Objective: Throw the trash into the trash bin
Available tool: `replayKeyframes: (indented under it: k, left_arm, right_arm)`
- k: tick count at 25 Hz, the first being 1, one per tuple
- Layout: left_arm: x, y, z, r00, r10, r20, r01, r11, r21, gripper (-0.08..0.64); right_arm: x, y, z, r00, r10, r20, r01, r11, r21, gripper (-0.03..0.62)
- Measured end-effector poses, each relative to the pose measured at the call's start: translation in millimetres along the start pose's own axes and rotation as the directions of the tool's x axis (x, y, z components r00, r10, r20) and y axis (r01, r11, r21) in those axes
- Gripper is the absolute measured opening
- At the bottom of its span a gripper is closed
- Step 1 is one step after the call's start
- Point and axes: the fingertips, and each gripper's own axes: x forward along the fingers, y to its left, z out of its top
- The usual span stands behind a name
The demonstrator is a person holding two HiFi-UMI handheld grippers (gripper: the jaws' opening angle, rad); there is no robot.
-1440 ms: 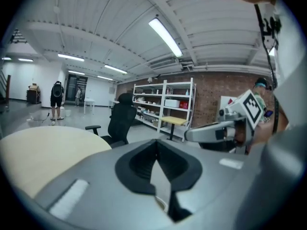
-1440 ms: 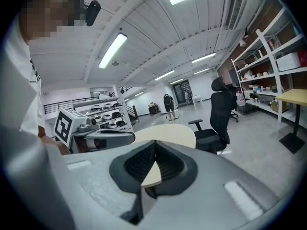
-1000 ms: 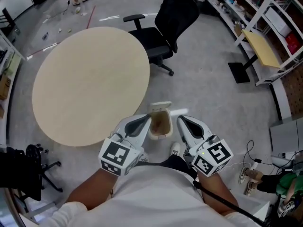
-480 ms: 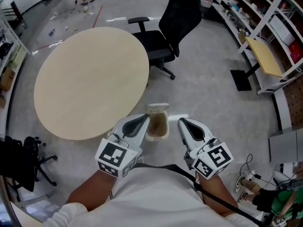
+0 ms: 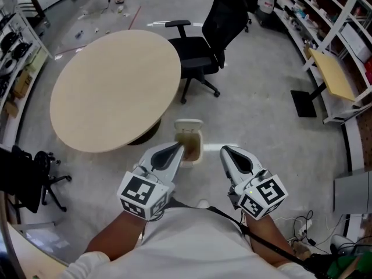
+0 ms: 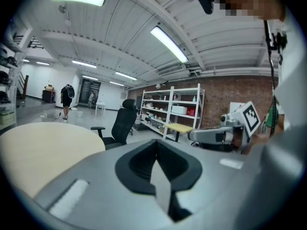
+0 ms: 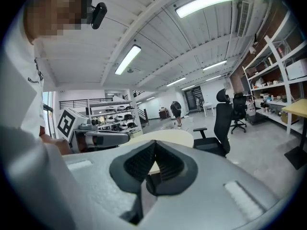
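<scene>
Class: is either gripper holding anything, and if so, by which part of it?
Nothing is held: the left gripper and the right gripper both have their jaws closed together with nothing between them.

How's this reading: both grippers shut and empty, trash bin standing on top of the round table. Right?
Not quite. The head view shows the trash bin standing on the floor beside the round table, not on it. The left gripper and right gripper are indeed shut and empty.

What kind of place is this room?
Probably an open workshop or lab office: a round table and a black office chair stand on a bare concrete floor, with white shelves of supplies along one side.
</scene>
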Motion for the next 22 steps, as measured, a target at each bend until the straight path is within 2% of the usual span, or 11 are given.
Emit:
replayKeyframes:
  k: [8,11,14,22]
  left_arm:
    - [-20,-33,-16,0.995,0.100,-0.015,-0.101,0.994,-0.043,0.008]
    - [-26,-37,-18,0.992,0.124,-0.027,-0.124,0.992,-0.017,0.008]
    - [-32,-38,-17,0.993,0.112,-0.031,-0.111,0.994,0.016,0.008]
    - [-51,-6,-18,0.996,0.080,-0.025,-0.080,0.997,0.002,0.008]
  right_arm:
    - [-35,2,-17,0.995,0.092,-0.031,-0.091,0.996,0.006,0.002]
    - [-37,5,-19,0.994,0.104,-0.047,-0.104,0.995,-0.009,0.002]
    - [-34,9,-20,0.995,0.087,-0.048,-0.088,0.996,-0.008,0.002]
    - [-21,36,-19,0.999,0.033,-0.025,-0.033,0.999,-0.014,0.002]
